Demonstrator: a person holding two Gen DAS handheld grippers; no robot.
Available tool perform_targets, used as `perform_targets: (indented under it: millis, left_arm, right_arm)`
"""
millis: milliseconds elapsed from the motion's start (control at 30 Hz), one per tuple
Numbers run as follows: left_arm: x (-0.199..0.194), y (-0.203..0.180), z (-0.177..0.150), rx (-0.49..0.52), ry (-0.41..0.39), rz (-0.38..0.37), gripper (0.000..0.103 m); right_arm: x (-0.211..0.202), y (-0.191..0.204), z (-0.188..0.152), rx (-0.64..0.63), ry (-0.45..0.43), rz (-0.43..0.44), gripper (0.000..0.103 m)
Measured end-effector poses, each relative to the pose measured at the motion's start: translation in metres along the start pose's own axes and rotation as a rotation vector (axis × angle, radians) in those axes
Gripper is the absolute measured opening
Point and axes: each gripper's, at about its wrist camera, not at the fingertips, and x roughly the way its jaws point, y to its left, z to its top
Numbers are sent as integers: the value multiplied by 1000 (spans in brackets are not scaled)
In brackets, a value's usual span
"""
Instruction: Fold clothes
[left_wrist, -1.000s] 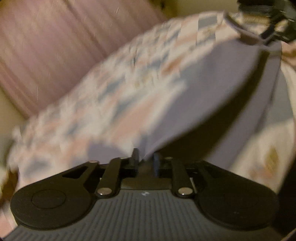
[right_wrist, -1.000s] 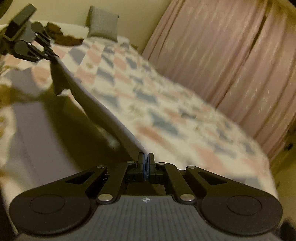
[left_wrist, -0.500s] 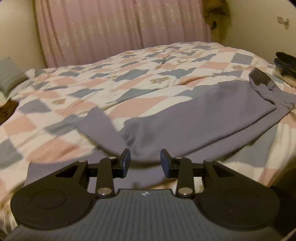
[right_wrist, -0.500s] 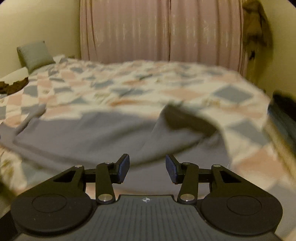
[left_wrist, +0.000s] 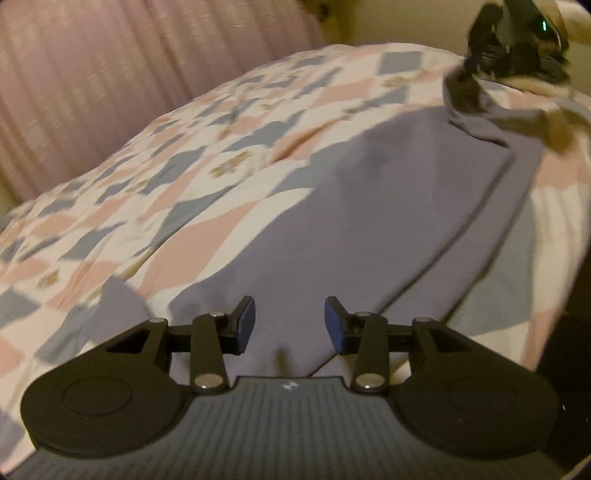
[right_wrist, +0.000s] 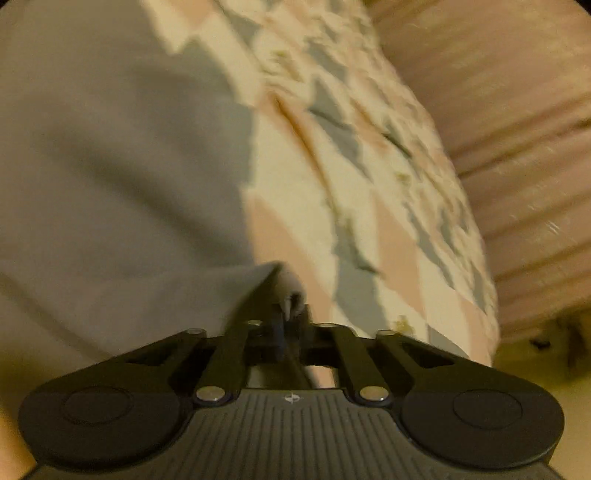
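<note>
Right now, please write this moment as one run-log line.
step: fold | garment: flat on quilt | left hand-held gripper: open, jaws just widened, above garment | right hand-held gripper: shut on garment corner

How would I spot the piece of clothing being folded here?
Look at the bed with the checked quilt of pink, white and grey-blue patches, in front of the pink curtain. On its near side lies the garment: one large, plain grey-purple cloth, the only unpatterned thing on the quilt.
</note>
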Motion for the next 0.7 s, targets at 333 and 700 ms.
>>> perform_targets:
  millis: [333, 700]
  left_arm:
    - [26, -68, 24, 409, -53, -187, 20]
    - [32, -95, 17, 637, -47, -185, 38]
  right_arm:
    - [-83, 32, -110, 179, 27, -89, 4]
    - [-70, 59, -127, 166, 67, -183, 23]
